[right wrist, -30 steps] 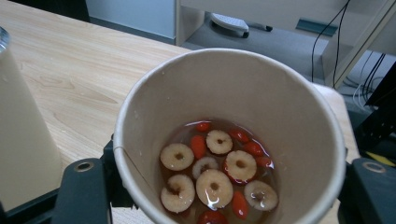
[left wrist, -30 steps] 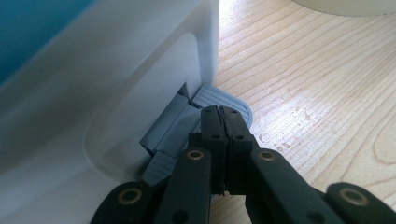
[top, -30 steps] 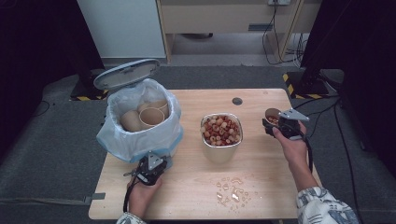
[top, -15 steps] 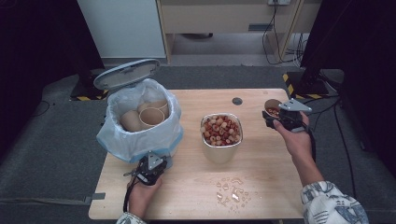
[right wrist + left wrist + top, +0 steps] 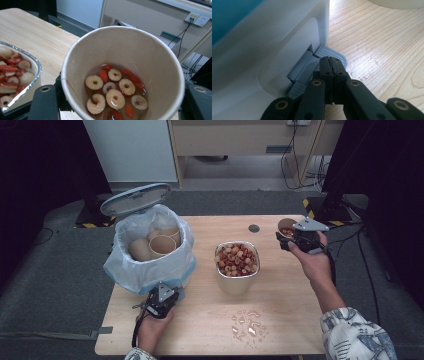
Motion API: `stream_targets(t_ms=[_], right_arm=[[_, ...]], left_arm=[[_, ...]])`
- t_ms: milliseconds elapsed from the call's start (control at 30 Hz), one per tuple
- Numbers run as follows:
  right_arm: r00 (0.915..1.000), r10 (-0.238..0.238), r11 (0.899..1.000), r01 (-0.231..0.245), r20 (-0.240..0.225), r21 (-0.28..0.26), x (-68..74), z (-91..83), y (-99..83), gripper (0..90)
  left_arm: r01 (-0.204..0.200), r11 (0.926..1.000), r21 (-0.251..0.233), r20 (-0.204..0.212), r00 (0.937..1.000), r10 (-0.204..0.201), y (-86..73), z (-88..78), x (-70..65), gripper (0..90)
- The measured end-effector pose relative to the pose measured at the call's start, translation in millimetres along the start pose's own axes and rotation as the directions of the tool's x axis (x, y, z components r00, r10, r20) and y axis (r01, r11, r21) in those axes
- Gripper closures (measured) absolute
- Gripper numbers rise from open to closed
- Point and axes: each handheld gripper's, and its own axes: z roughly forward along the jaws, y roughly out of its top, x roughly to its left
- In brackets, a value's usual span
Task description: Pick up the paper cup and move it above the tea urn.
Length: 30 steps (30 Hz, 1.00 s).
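My right gripper (image 5: 292,240) is shut on a paper cup (image 5: 286,227), held in the air over the table's far right. In the right gripper view the paper cup (image 5: 122,72) holds liquid with white ring slices and red berries. A foil bowl (image 5: 237,267) full of the same slices and berries stands mid-table; its rim (image 5: 32,62) shows at the left of that view. My left gripper (image 5: 156,306) is shut, its tips pressing on the grey pedal (image 5: 332,53) of the white bin (image 5: 269,50). The bin (image 5: 150,250), lined with a bag, has its lid (image 5: 136,198) up and paper cups inside.
A small puddle of spilled liquid (image 5: 247,325) lies on the wooden table (image 5: 295,305) near the front edge. A dark round hole cover (image 5: 254,228) sits at the table's back. Cables and a black stand foot (image 5: 325,212) are on the floor behind right.
My right gripper has lifted the paper cup up and slightly toward the far side. The left gripper has stayed on the pedal with the lid up.
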Motion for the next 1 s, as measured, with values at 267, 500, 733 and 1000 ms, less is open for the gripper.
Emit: stream_targets(t_ms=[267,500,733,1000], right_arm=[[0.9992,-0.038,0.999,0.038,-0.008,0.002,3.9,0.1,14.1,31.3],[0.9988,-0.049,0.999,0.049,-0.009,-0.010,5.0,2.1,23.4,31.6],[0.9977,-0.066,0.998,0.066,-0.017,-0.020,9.4,3.7,31.3,31.8],[0.9957,-0.089,0.996,0.089,-0.023,-0.033,14.5,6.2,40.4,31.9]], left_arm=[[0.000,1.0000,0.001,0.002,1.0000,0.000,0.1,0.0,0.2,88.3],[-0.003,1.0000,0.002,-0.003,1.0000,0.003,0.3,0.1,-0.4,88.3],[-0.004,1.0000,0.001,-0.002,1.0000,0.004,0.2,0.2,-0.3,88.3],[-0.006,1.0000,0.000,-0.002,1.0000,0.006,0.2,0.2,-0.3,88.3]])
